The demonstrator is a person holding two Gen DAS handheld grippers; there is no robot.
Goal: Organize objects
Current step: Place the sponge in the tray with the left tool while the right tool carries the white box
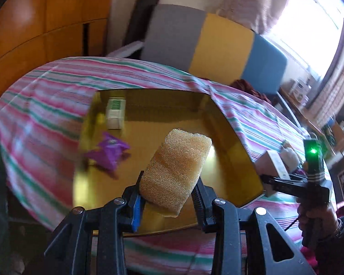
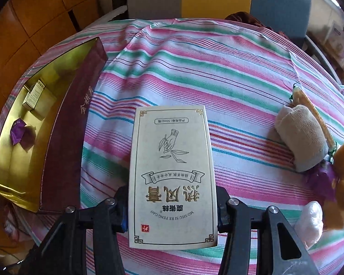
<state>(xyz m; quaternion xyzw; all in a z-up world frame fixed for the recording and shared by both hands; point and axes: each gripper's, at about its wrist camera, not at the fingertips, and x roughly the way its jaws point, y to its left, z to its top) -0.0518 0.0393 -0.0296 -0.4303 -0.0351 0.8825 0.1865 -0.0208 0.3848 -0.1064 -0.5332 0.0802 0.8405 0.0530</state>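
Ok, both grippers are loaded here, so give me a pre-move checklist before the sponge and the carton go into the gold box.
1. Left gripper shut on the sponge: ok, both fingers press its sides.
2. Sponge over the gold box: ok, it hangs above the floor of the box, not yet released.
3. Free floor under the sponge: ok, the purple packet and small green-and-white box lie further left.
4. Right gripper shut on the white carton: ok, held by its long edges.
5. Carton over the box: not ok, it is above the striped cloth, right of the box.
6. Carton clear of the cloth: cannot tell.
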